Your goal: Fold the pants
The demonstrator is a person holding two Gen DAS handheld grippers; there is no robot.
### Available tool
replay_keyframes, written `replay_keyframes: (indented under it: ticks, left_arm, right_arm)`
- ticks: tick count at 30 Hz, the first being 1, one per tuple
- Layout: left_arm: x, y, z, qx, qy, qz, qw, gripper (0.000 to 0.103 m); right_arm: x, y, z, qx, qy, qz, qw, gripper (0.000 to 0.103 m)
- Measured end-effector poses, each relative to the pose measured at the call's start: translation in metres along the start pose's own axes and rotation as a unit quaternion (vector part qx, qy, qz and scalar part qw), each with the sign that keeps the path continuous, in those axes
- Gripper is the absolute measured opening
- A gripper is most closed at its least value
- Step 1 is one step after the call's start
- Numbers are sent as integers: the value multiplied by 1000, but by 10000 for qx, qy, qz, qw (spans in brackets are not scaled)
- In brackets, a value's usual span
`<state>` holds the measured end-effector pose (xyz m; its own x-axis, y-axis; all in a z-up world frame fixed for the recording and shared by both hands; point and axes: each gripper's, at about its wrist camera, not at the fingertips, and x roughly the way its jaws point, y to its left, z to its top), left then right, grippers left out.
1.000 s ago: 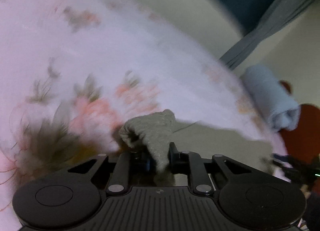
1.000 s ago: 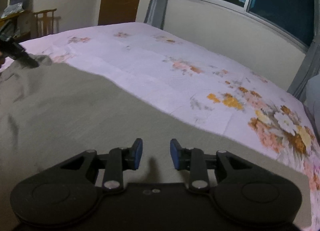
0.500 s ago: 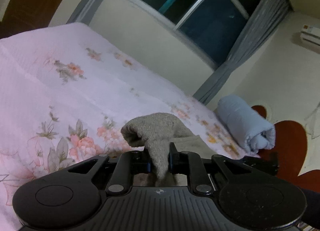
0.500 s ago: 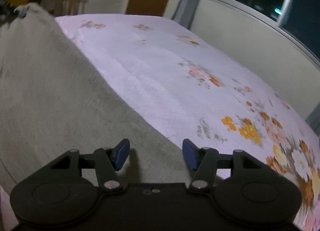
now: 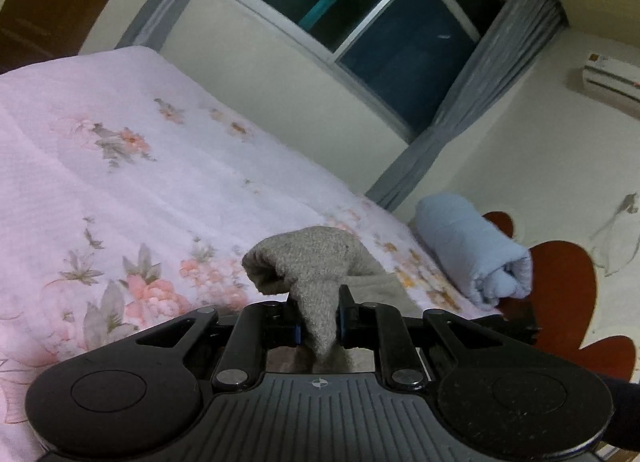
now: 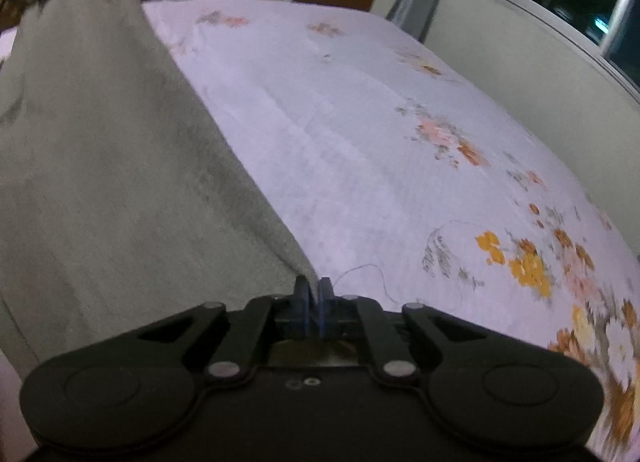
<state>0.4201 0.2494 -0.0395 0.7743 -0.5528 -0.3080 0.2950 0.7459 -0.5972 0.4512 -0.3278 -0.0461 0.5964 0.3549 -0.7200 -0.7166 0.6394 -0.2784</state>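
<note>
The left gripper (image 5: 319, 322) pinches a bunched fold of the grey pants (image 5: 308, 262) between its blue pads, angled slightly downward and holding the fabric lifted above the floral bedspread (image 5: 120, 166). The right gripper (image 6: 314, 302), tilted more steeply down at the bed, has its jaws pressed together on the pants' corner edge, the cloth rising leftward in a taut sheet. A rolled blue blanket (image 5: 472, 246) lies near the curtained window (image 5: 380, 22).

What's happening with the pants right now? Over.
Left gripper shut on grey pants, corner lifted. Right gripper shut on the pants' edge. Pants stretched over the floral bedsheet. Nothing in the way.
</note>
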Motion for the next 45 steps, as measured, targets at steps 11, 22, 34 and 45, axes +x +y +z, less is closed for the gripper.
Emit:
replay_keyframes:
  ticks: [11, 22, 34, 45]
  left_arm:
    - [-7, -3, -1, -58, 81, -10, 10000, 16]
    - [-56, -18, -31, 376, 569, -8, 9977, 20]
    - [-192, -24, -117, -1483, 711, 1460, 9755, 92]
    - [-177, -52, -165, -2582, 553, 1713, 9492, 51]
  right_arm:
    - [-92, 46, -8, 32, -239, -467, 9986, 0]
    - [-182, 149, -28, 135, -114, -885, 9959, 0]
    - [-173, 232, -90, 532, 167, -1177, 9915, 0]
    - [-175, 223, -96, 767, 26, -1048, 9915, 0]
